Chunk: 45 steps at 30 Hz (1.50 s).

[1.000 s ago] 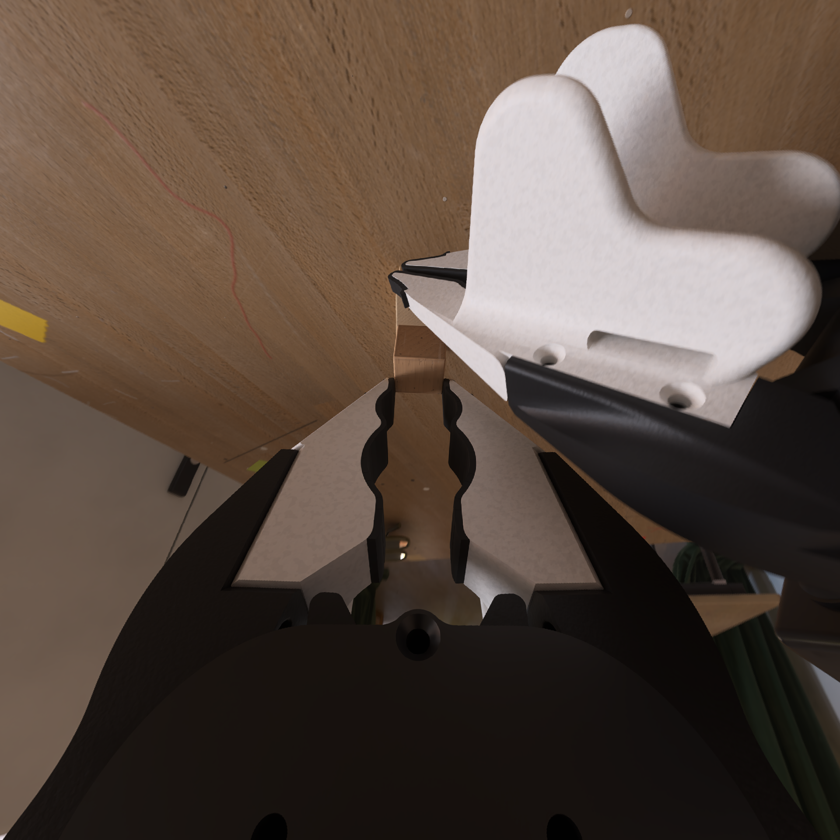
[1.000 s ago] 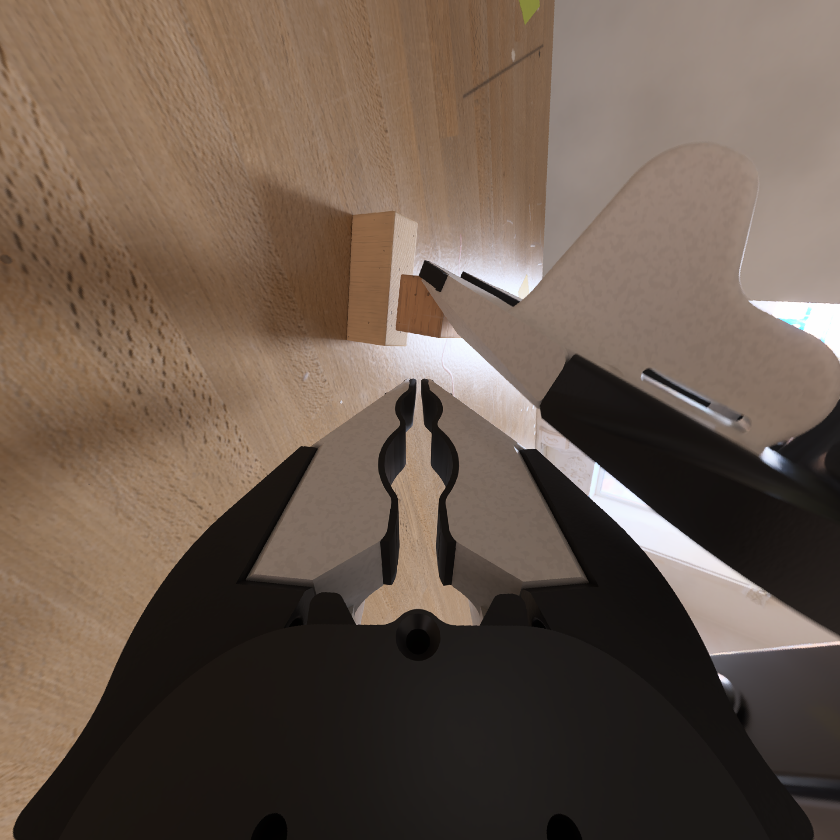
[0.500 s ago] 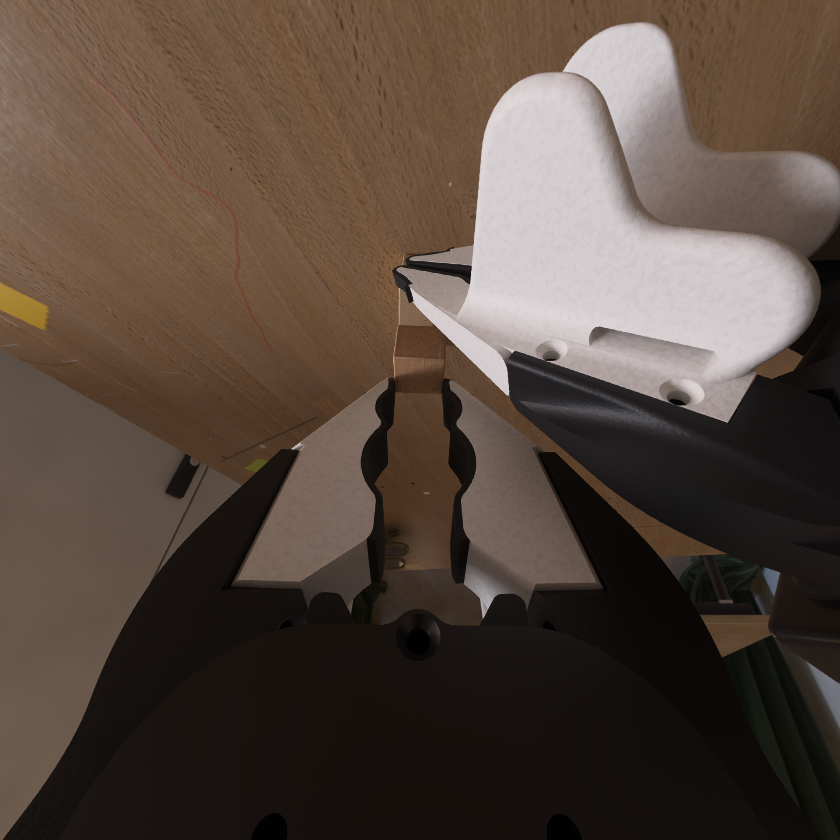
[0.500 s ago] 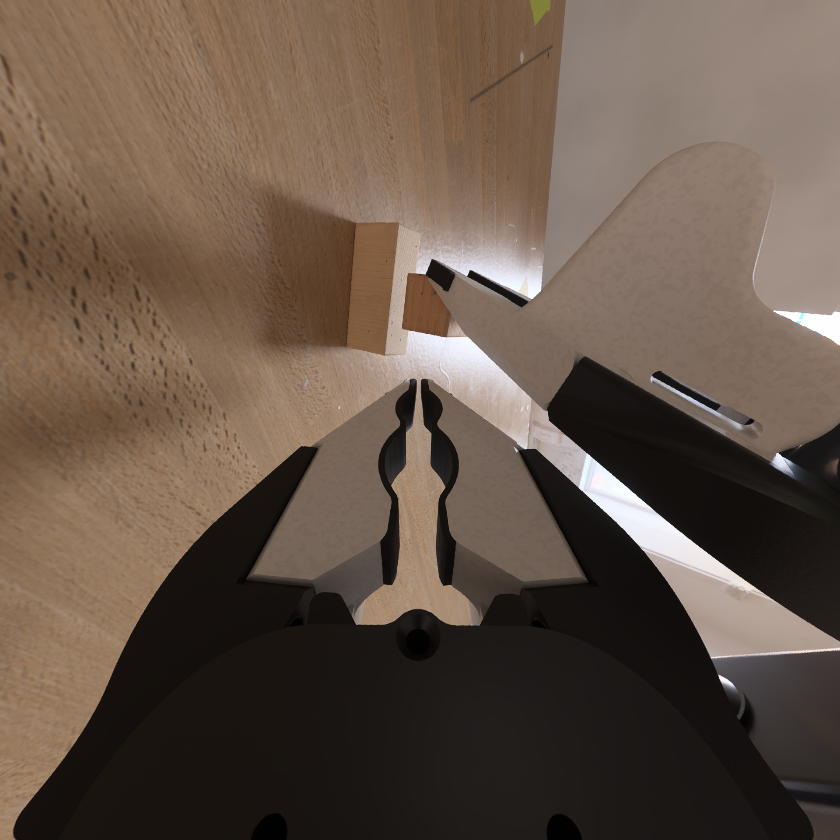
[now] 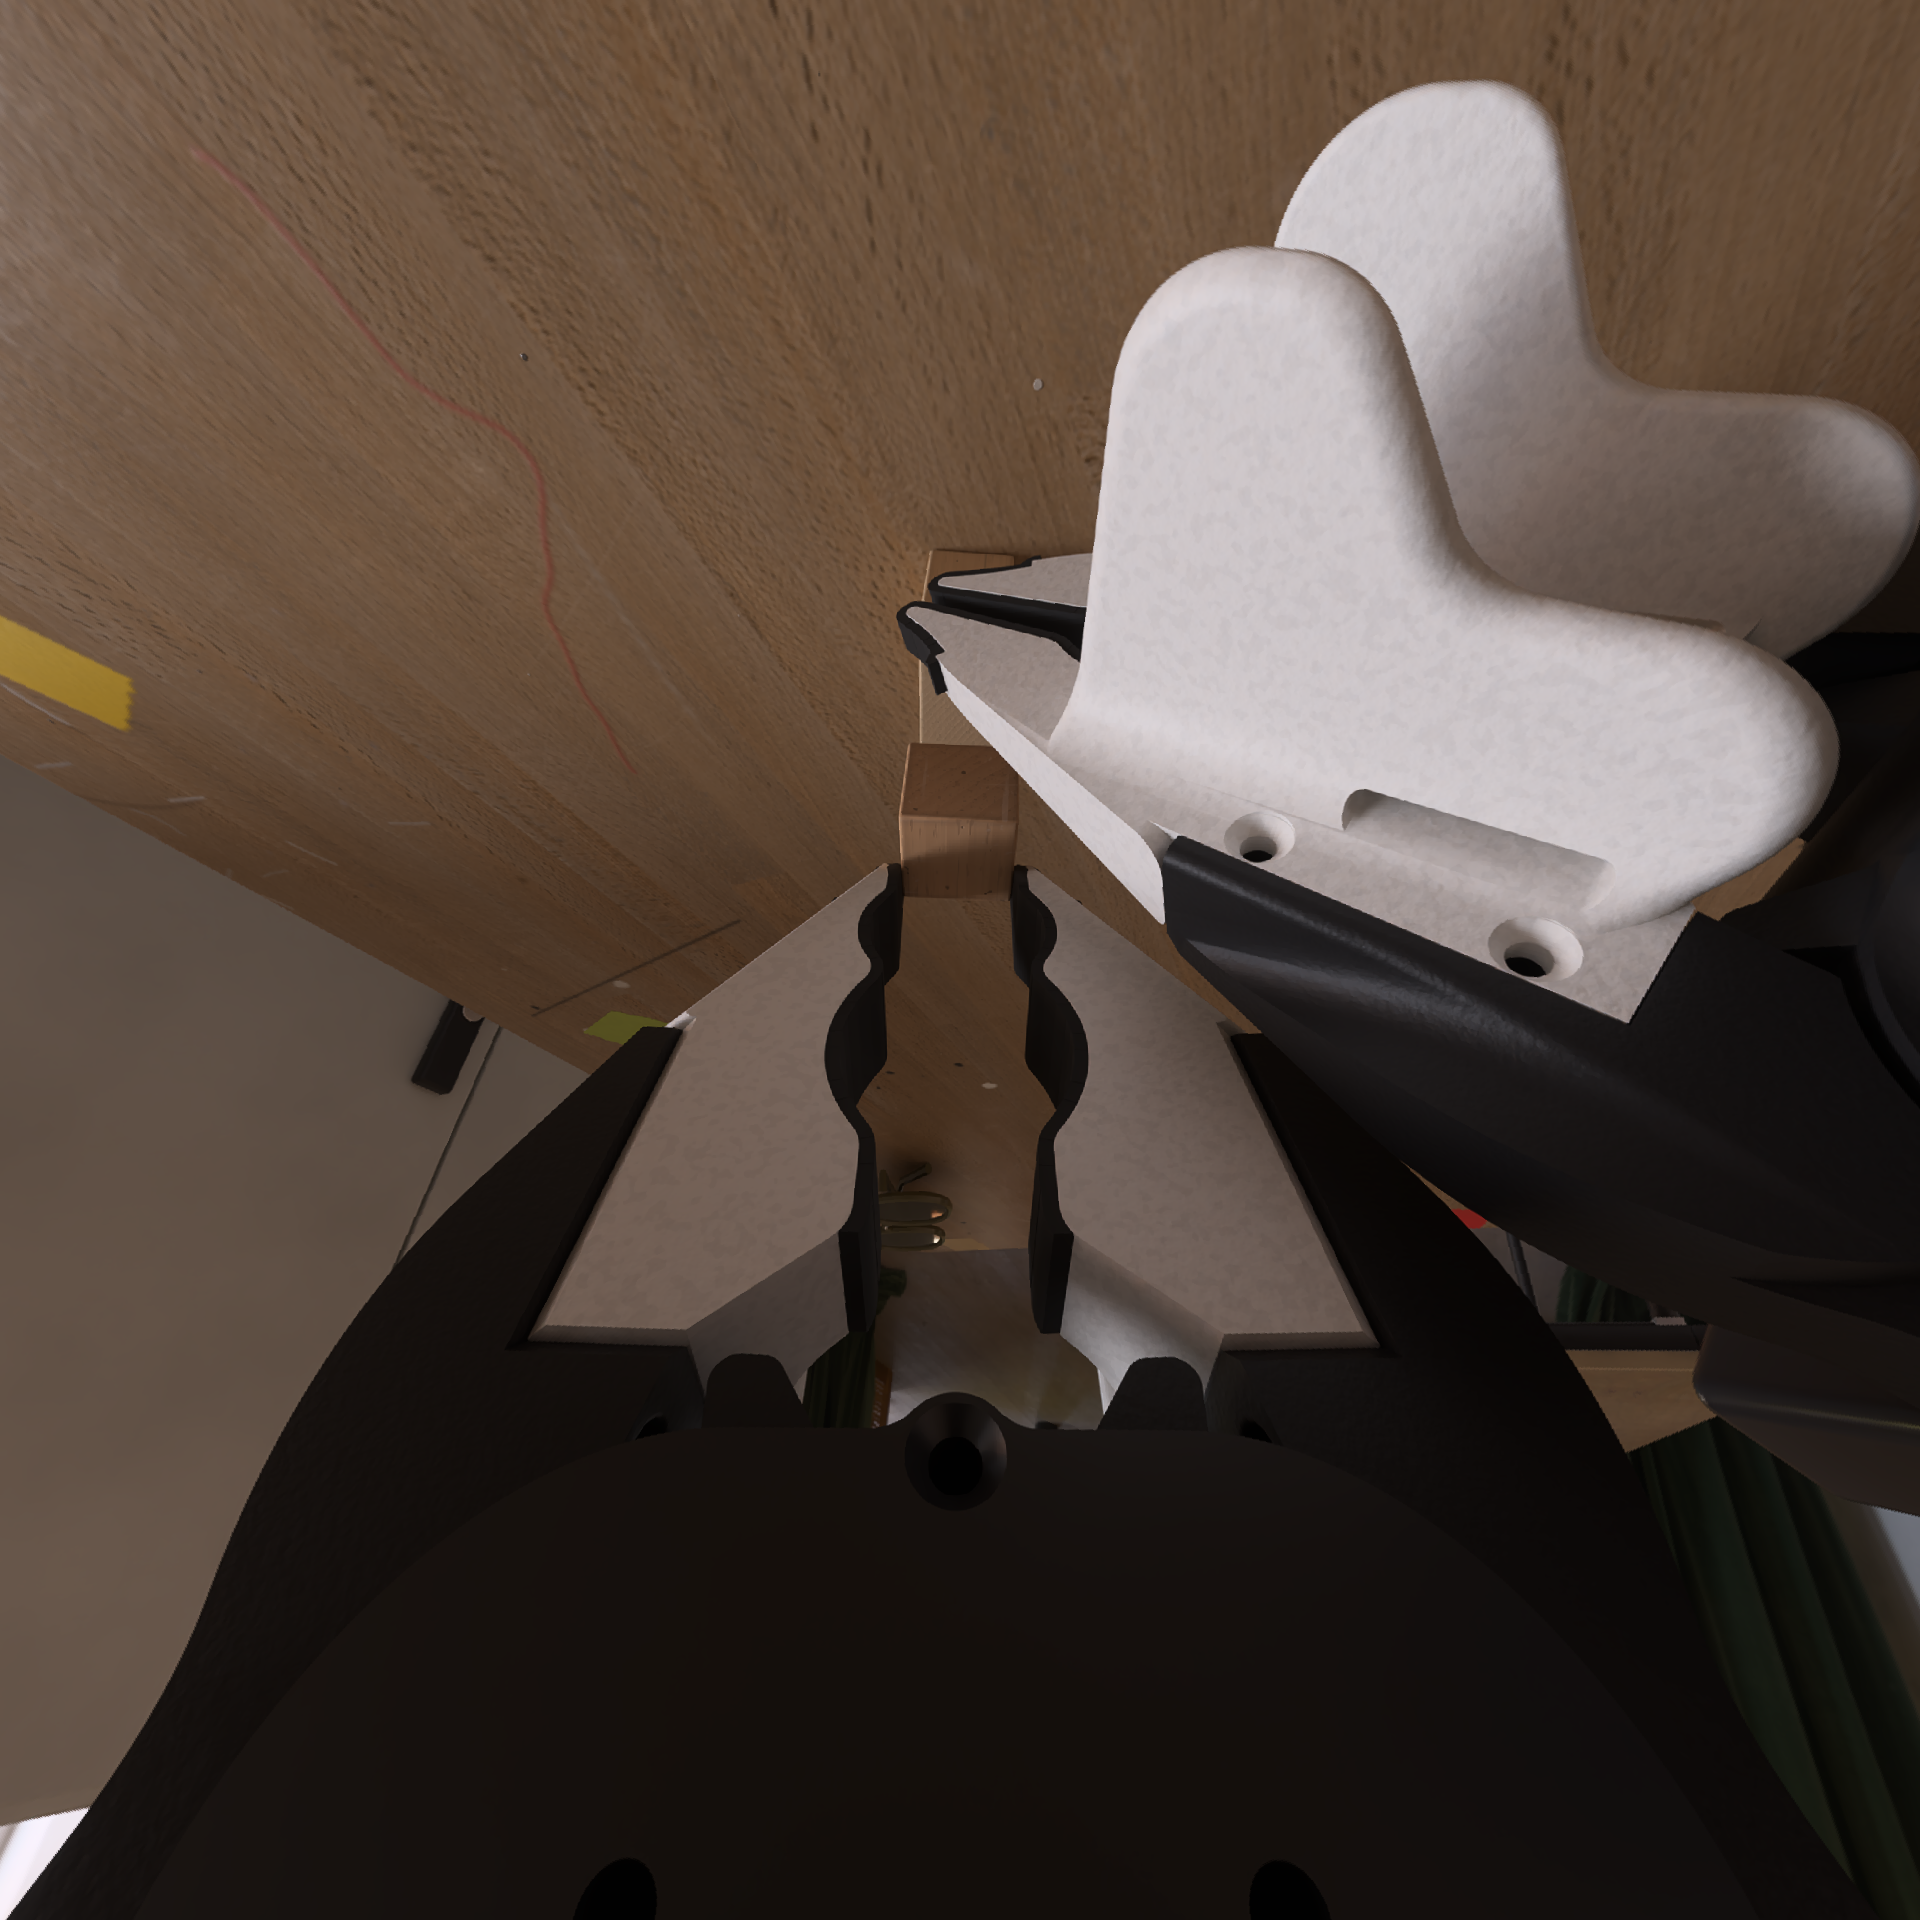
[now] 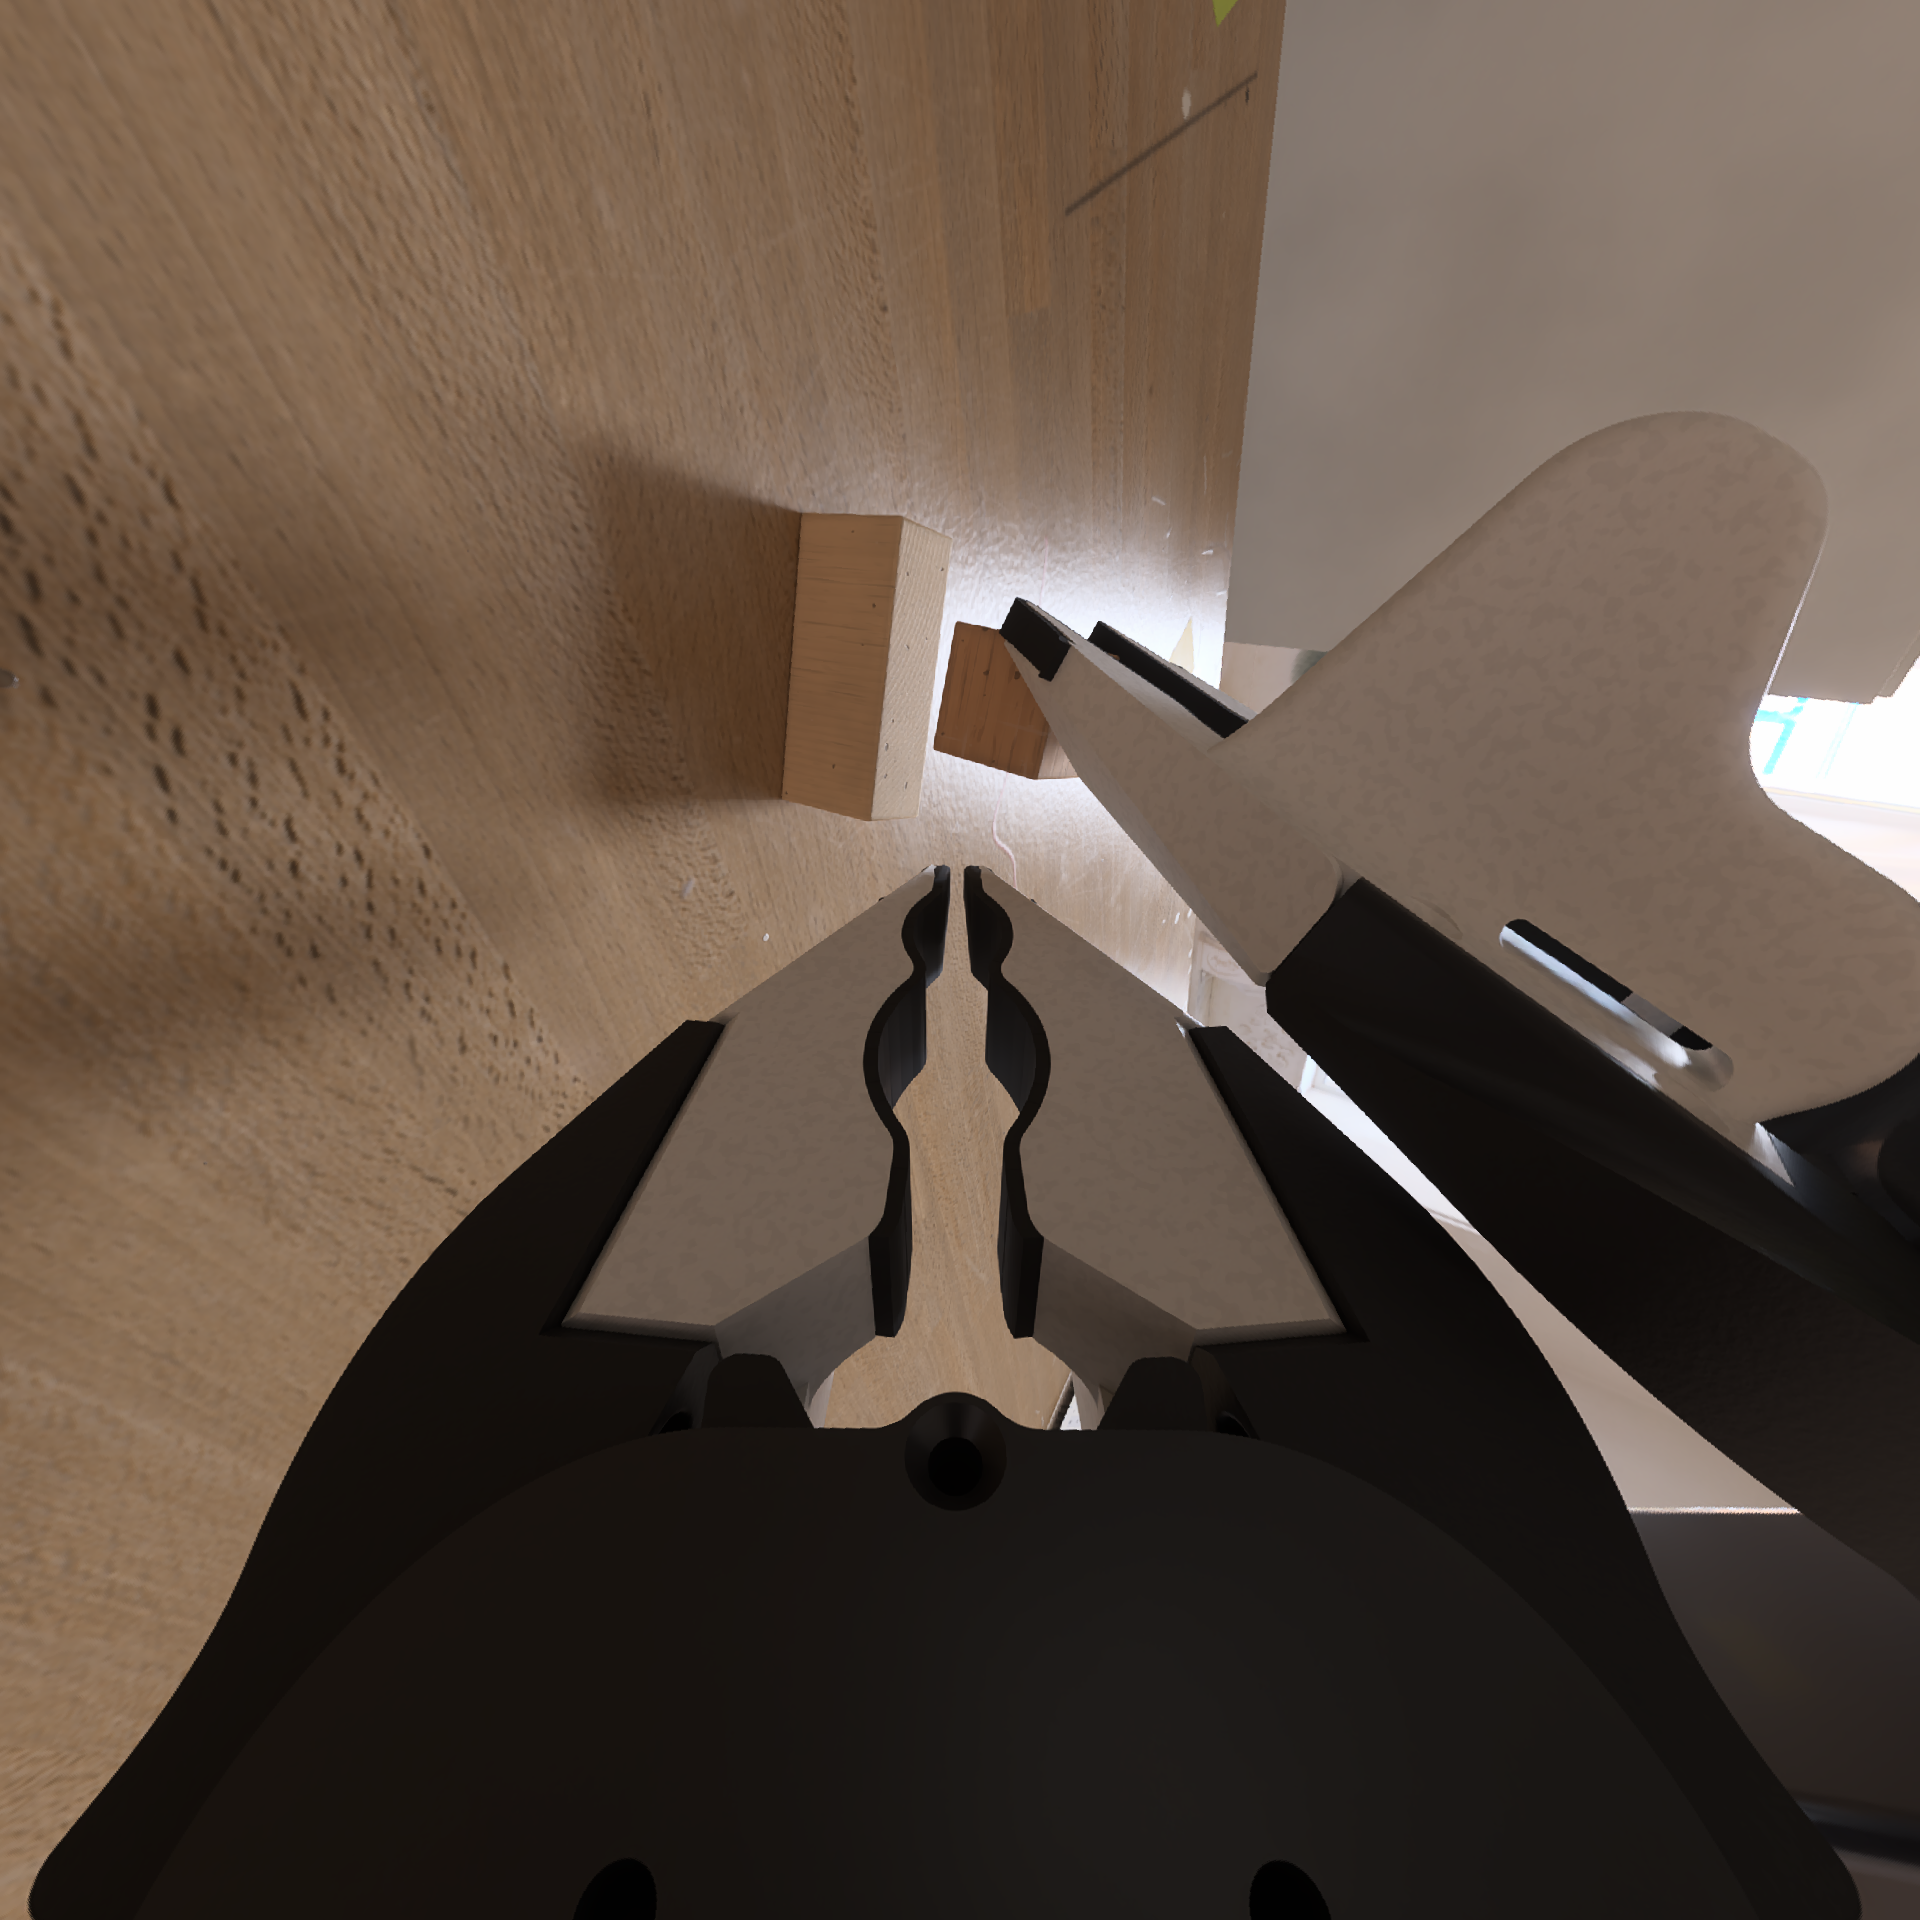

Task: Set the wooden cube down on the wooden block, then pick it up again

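Observation:
My left gripper (image 5: 954,883) is shut on the small wooden cube (image 5: 956,821) at its fingertips. In the right wrist view the cube (image 6: 992,712) hangs in the left gripper (image 6: 1070,644) with a thin gap between it and the top face of the pale wooden block (image 6: 862,665). The block rests on the wooden table (image 6: 416,416). In the left wrist view only slivers of the block (image 5: 938,717) show behind the cube. My right gripper (image 6: 956,881) is shut and empty, a short way to the side of the block. It also shows in the left wrist view (image 5: 925,613), beside the block.
The table edge runs close by, with a grey floor beyond (image 5: 208,1143) (image 6: 1558,260). A strip of yellow tape (image 5: 62,670) and a thin red line (image 5: 540,520) mark the tabletop. The two grippers are close together around the block.
The cube rested against the block's top face before. Now the left gripper holds it a little off the block, with a gap between them. The right gripper has stayed shut and barely moved.

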Available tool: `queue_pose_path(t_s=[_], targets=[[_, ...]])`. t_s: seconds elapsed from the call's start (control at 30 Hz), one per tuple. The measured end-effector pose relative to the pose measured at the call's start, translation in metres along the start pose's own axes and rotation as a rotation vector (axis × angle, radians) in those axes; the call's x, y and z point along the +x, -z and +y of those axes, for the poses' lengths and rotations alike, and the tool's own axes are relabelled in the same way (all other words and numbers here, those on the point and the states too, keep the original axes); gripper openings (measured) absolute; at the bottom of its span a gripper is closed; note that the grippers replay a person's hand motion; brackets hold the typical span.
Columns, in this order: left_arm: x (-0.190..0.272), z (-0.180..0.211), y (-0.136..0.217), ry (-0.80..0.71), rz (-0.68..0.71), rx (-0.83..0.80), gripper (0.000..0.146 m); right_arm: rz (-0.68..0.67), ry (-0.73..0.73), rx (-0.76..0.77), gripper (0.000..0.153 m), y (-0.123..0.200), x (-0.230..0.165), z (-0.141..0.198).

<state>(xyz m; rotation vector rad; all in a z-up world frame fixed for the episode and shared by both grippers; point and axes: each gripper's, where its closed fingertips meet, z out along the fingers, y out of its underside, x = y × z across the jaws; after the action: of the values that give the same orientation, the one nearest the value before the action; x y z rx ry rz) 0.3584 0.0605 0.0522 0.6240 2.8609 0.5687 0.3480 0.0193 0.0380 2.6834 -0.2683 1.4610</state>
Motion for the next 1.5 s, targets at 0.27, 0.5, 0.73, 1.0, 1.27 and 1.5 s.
queue_pose_path(t_s=[0.27,0.5,0.73,1.0,1.27,1.5], targets=[[0.001,0.002,-0.005,0.050,0.075,0.051,0.020,-0.011,-0.031,0.040,0.002,-0.001,0.000,-0.002],[0.001,-0.002,-0.008,0.070,0.079,0.076,0.020,0.010,0.014,0.059,0.002,-0.001,0.001,-0.004],[-0.001,-0.005,-0.015,-0.031,-0.030,0.084,0.028,0.068,0.015,0.092,0.001,0.000,0.001,-0.006],[-0.004,-0.006,-0.017,-0.042,-0.099,0.082,0.032,0.074,-0.001,0.143,0.001,0.000,0.001,-0.009],[-0.001,-0.004,-0.013,0.008,-0.056,0.092,0.021,0.032,-0.041,0.163,0.001,-0.001,0.000,-0.010],[0.000,-0.001,-0.009,0.023,-0.009,0.111,0.021,0.018,0.000,0.144,0.002,-0.001,0.000,-0.010]])
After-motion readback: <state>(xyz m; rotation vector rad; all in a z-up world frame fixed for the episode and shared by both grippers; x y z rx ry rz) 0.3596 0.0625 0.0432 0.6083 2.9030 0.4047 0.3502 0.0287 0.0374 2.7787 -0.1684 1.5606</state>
